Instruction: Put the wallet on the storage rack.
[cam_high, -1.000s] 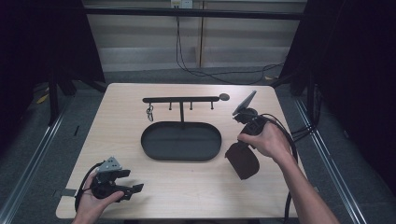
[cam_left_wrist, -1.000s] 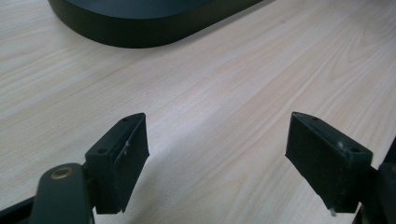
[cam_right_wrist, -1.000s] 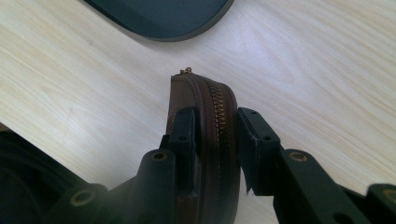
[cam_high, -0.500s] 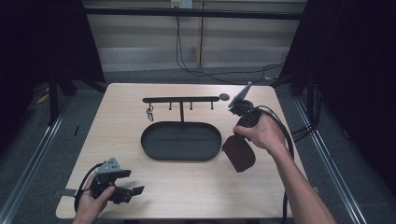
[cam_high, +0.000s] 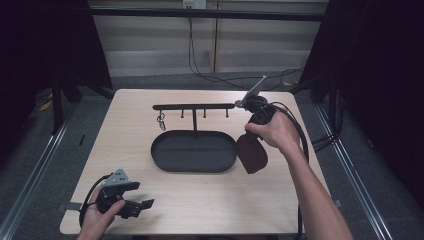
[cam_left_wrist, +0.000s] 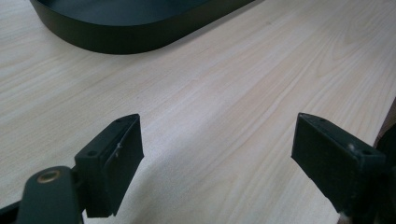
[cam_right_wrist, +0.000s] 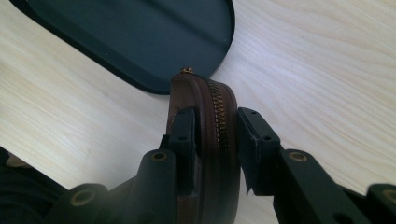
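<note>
A brown zip pouch (cam_high: 252, 156) hangs edge-up just right of the black oval tray (cam_high: 165, 162). My right gripper (cam_high: 249, 141) points down and is shut on the pouch's upper part. In the right gripper view the two pads pinch the pouch (cam_right_wrist: 205, 93) across its brass zip, above the tray's rounded end (cam_right_wrist: 140, 79). My left gripper (cam_high: 142, 205) lies low at the table's near left corner. Its jaws have just been opening; they stand wide apart (cam_left_wrist: 217, 140) with only bare wood between them.
A black bar rack (cam_high: 194, 106) with small hooks rises behind the tray, and a key ring (cam_high: 161, 121) hangs from its left hook. The tray's wall (cam_left_wrist: 116, 44) lies beyond the left gripper. Cables trail off the table's right side.
My right hand has lifted the pouch and carried it a little farther from the near edge. The left gripper has stayed in place with its jaws slightly wider.
</note>
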